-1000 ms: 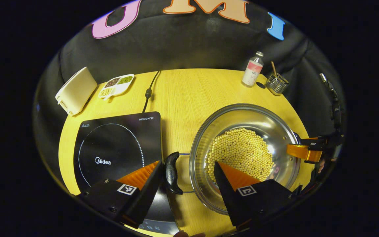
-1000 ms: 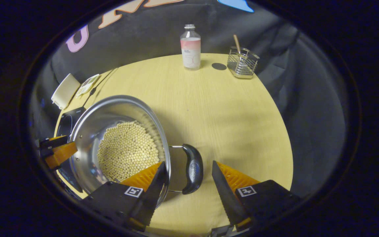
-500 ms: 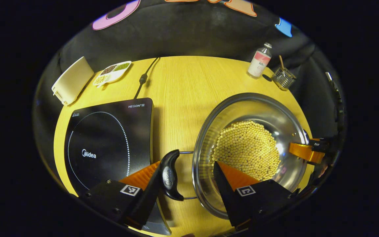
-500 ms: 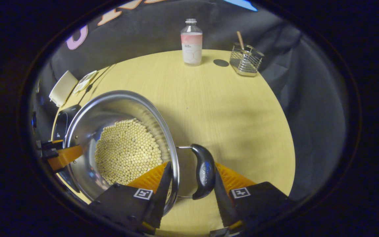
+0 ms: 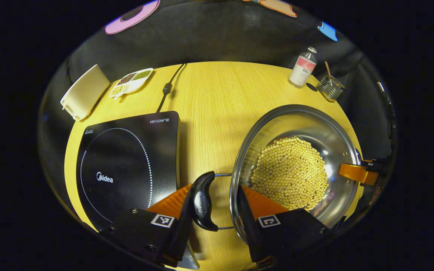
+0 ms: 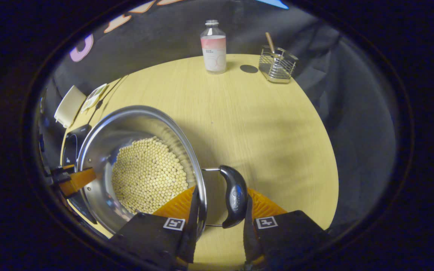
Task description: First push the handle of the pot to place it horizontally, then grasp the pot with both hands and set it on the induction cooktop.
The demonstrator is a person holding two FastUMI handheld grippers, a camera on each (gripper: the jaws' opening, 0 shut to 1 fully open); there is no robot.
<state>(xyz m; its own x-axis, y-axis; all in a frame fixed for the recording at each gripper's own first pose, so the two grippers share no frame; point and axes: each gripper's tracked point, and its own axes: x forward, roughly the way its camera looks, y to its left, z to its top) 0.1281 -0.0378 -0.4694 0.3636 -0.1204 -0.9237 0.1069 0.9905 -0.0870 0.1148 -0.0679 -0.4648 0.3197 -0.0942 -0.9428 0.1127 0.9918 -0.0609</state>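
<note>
A steel pot full of yellow beans is right of the black induction cooktop on the yellow table. My left gripper is shut across the pot's left black handle and rim, one finger outside the handle and one inside the pot. My right gripper pinches the other black handle and the rim the same way. The right gripper also shows at the pot's far side in the left gripper view, and the left gripper in the right gripper view. Both handles lie level, pointing sideways.
At the table's back stand a bottle and a wire holder with a wooden stick. A divided dish of beans, a white box and the cooktop's cable lie behind the cooktop.
Both grippers were open around the handles and have closed, each squeezing a handle against the rim. The right one narrowed first, then the left.
</note>
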